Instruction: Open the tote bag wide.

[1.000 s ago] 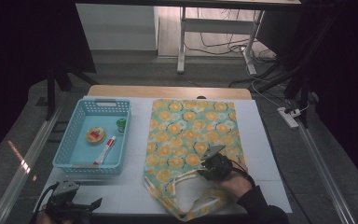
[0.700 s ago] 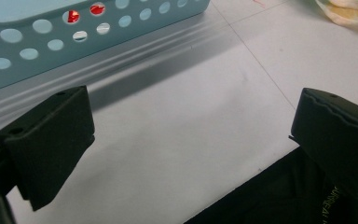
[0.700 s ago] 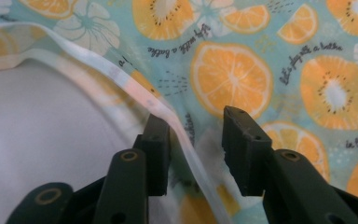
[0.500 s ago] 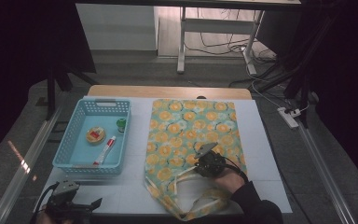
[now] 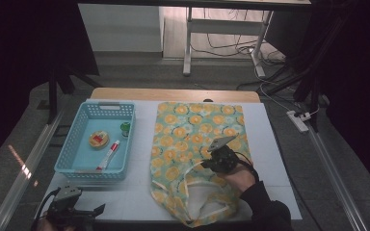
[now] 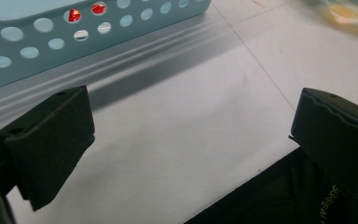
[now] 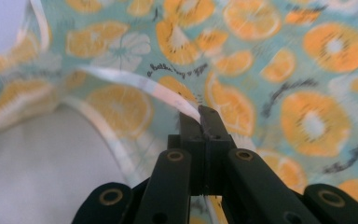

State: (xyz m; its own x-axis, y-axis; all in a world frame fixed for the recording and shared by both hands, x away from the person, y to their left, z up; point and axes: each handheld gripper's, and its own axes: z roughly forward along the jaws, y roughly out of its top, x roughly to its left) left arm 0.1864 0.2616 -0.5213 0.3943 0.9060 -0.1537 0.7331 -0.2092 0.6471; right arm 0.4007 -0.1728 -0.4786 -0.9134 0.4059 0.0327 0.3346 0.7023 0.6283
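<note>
L tongs (image 5: 84,211) sit released, jaws wide, low at worktop (image 5: 135,197) front-left corner, nothing btwn them. Blue basket (image 5: 72,166) just beyond holds tube (image 5: 108,155), round tin (image 5: 99,139), green bit (image 5: 124,127). Orange-print bag (image 5: 197,139) lies flat mid-worktop, mouth toward the person. R tongs (image 7: 200,114), which have just been closing, are clenched on bag's white rim strip (image 7: 135,81). Risk: thin hem could slip out if pulled hard; only one layer pinched, so mouth may not open. Basket well apart, no obstruction.

1 bag (image 5: 196,139), 1 basket (image 5: 84,163) w/ 3 items: tube (image 5: 108,155), round tin (image 5: 98,139), green cap (image 5: 125,127).
</note>
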